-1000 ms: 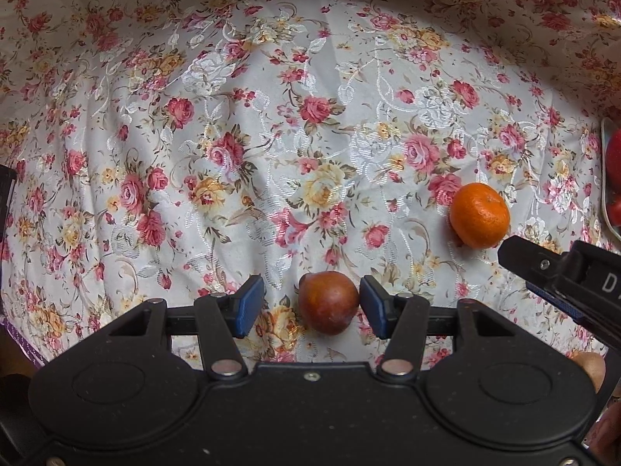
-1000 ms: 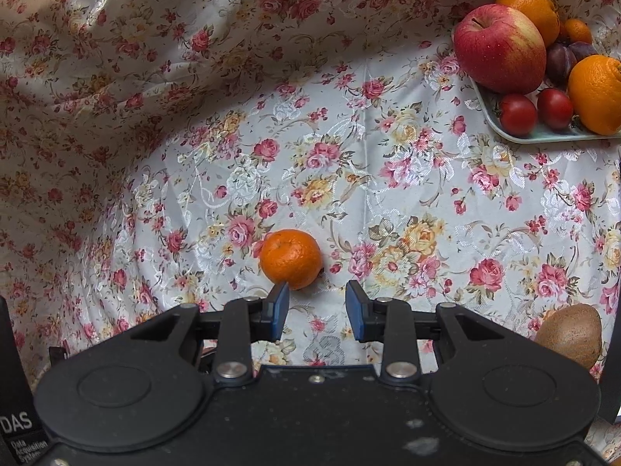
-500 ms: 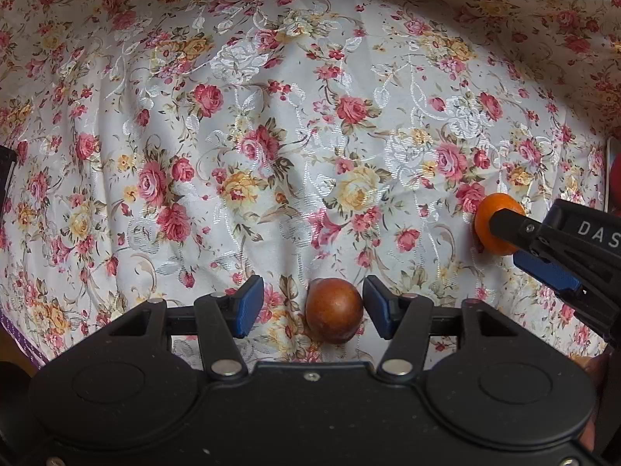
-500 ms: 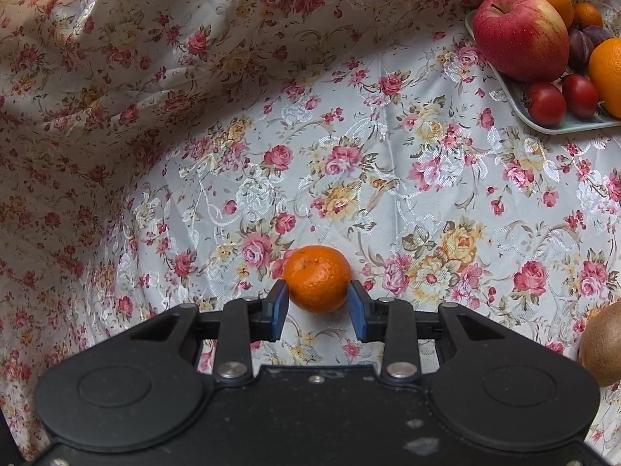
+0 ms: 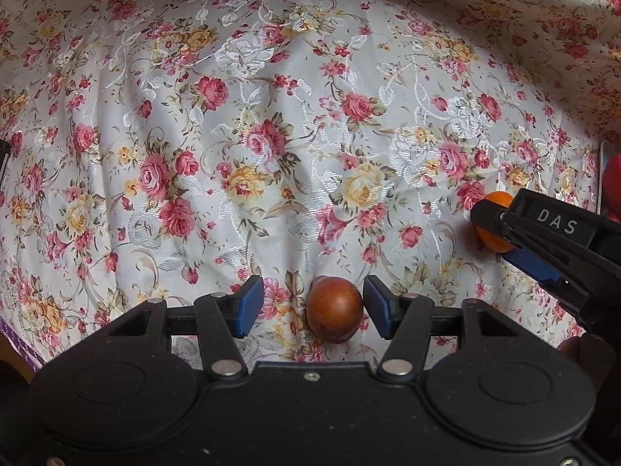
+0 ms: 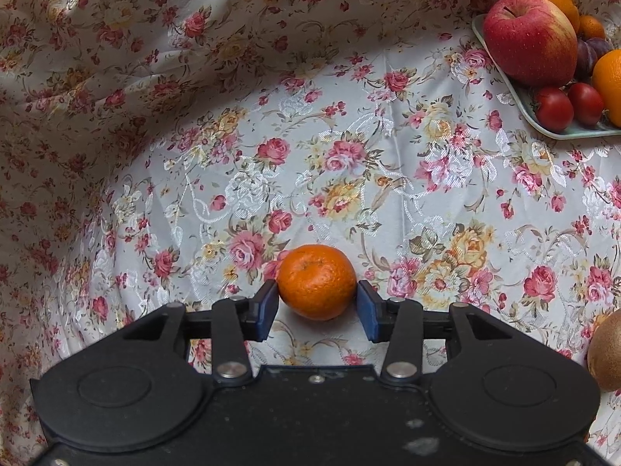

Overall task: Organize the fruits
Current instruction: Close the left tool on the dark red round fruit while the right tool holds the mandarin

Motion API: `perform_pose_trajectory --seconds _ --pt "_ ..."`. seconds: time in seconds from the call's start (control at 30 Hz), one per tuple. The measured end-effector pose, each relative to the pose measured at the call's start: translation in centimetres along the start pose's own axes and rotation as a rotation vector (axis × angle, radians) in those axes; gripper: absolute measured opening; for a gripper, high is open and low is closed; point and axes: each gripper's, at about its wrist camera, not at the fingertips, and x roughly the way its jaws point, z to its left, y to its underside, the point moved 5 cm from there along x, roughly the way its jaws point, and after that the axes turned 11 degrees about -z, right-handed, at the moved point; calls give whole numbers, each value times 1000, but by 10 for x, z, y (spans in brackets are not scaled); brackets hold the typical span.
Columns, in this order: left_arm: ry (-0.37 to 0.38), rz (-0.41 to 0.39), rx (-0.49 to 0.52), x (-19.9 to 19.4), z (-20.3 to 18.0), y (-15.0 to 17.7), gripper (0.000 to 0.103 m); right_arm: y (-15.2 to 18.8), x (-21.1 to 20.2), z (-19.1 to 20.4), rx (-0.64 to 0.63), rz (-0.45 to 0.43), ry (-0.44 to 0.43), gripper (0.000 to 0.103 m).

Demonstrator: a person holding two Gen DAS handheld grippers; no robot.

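A small brown-red fruit (image 5: 334,308) lies on the floral cloth between the fingers of my left gripper (image 5: 312,306). The gripper is open; the right pad is close to the fruit, the left pad stands apart. A mandarin (image 6: 316,281) lies between the blue pads of my right gripper (image 6: 317,310). Both pads are at its sides and seem to touch it, and it rests on the cloth. The right gripper (image 5: 543,244) also shows in the left wrist view, with the mandarin (image 5: 493,233) partly hidden behind it.
A pale green tray (image 6: 543,124) at the far right holds a red apple (image 6: 529,39), oranges, plums and two small tomatoes. A kiwi (image 6: 605,353) lies on the cloth at the right edge. The cloth rises in folds at the back and left.
My right gripper moved forward until the mandarin came between its pads, and the jaws widened slightly. My left gripper edged forward so the brown fruit sits deeper between its fingers.
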Motion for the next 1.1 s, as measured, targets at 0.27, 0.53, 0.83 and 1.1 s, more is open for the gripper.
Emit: perform_pose_trajectory --seconds 0.27,0.53,0.83,1.1 --pt "22 29 14 7 -19 9 59 1 -6 1 -50 -20 13 45" --pt "24 31 18 12 -28 22 45 -1 -12 -6 -45 -14 17 44" --pt "-25 1 53 4 -49 15 42 -4 -22 -10 -46 -15 11 44" --pt "-65 -75 115 -9 -76 9 41 -7 -29 -21 -26 -12 11 44"
